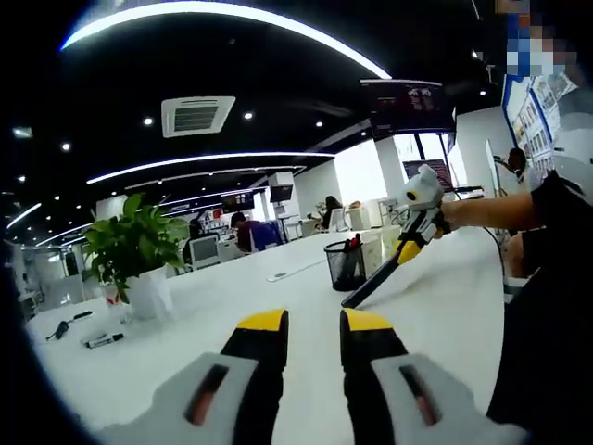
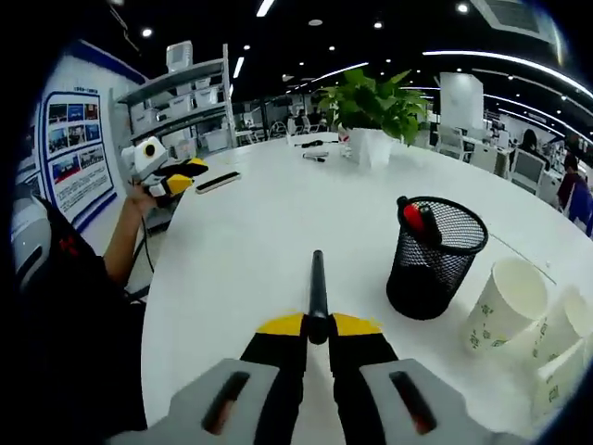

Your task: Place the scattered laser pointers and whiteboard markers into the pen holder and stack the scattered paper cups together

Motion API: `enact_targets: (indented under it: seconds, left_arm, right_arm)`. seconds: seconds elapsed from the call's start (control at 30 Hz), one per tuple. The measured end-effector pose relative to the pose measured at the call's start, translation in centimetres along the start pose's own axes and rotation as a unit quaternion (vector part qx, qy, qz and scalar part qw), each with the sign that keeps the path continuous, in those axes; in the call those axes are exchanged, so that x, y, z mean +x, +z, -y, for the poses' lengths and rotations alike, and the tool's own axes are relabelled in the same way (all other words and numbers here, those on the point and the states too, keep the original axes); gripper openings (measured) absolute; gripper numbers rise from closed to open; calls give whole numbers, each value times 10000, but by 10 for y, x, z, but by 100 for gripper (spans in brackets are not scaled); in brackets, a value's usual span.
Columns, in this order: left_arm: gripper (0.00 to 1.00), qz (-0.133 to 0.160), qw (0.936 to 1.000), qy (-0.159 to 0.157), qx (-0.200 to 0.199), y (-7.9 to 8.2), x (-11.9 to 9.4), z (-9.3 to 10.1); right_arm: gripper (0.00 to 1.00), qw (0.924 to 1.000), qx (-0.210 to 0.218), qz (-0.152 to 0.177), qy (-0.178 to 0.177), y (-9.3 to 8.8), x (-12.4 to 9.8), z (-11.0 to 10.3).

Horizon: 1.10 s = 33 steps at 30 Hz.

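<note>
My right gripper (image 2: 318, 324) is shut on a long black laser pointer (image 2: 318, 278) that sticks out forward over the white table (image 2: 250, 241). To its right stands the black mesh pen holder (image 2: 435, 255) with a red-capped marker (image 2: 414, 218) inside. Three paper cups (image 2: 505, 306) lie and stand apart beyond the holder. My left gripper (image 1: 315, 320) is open with nothing between its jaws, low over the table. In the left gripper view the right gripper (image 1: 406, 248) holds the pointer (image 1: 371, 283) slanted down beside the pen holder (image 1: 346, 264).
A potted plant (image 1: 134, 250) stands at the far side, with loose markers (image 1: 102, 340) and a black item (image 1: 69, 324) beside it. Another flat black object (image 2: 218, 182) lies near the left gripper (image 2: 190, 174). A person in dark clothes (image 2: 65, 306) sits at the table edge.
</note>
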<state>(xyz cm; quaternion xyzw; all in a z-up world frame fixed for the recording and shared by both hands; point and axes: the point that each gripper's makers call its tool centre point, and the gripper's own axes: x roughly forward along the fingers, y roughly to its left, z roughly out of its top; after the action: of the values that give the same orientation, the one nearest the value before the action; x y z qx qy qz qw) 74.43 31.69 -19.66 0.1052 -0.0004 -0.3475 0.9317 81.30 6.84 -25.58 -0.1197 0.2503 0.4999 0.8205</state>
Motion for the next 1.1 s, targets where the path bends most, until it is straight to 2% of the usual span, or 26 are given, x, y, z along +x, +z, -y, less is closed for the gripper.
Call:
enact_targets:
  seconds: [0.1,0.23,0.3,0.43,0.57,0.7,0.77,0.83,0.93,1.1]
  left_arm:
    - [24,-30,10000,-25,13,-1,1,2]
    - [24,-59,10000,-8,58,0,-2,2]
    - [24,-35,10000,7,48,1,-3,1]
    - [24,-24,10000,22,28,2,-4,1]
    - [24,-30,10000,-17,53,3,-4,3]
    - [24,-46,10000,-18,75,3,-5,3]
    - [24,-26,10000,27,49,4,-6,2]
    - [24,-33,10000,33,39,4,-6,2]
    - [24,-4,9999,40,-107,6,-4,3]
    - [25,95,9997,-141,-148,9,-3,9]
  right_arm:
    - [12,9999,10,105,-21,4,-2,1]
    - [12,9987,65,501,-108,17,-7,1]
    - [12,9981,101,596,-73,21,-9,0]
    - [12,9951,17,981,-154,34,-13,-2]
    - [12,9909,138,1331,-154,45,-18,-3]
    - [12,9895,156,1428,-152,49,-21,-3]
    - [12,9837,163,1779,-215,61,-30,-3]
    - [12,9796,257,1982,-229,68,-35,-3]
    - [12,9717,556,2296,-61,78,-42,-6]
    - [12,9687,500,2428,-120,82,-48,-6]
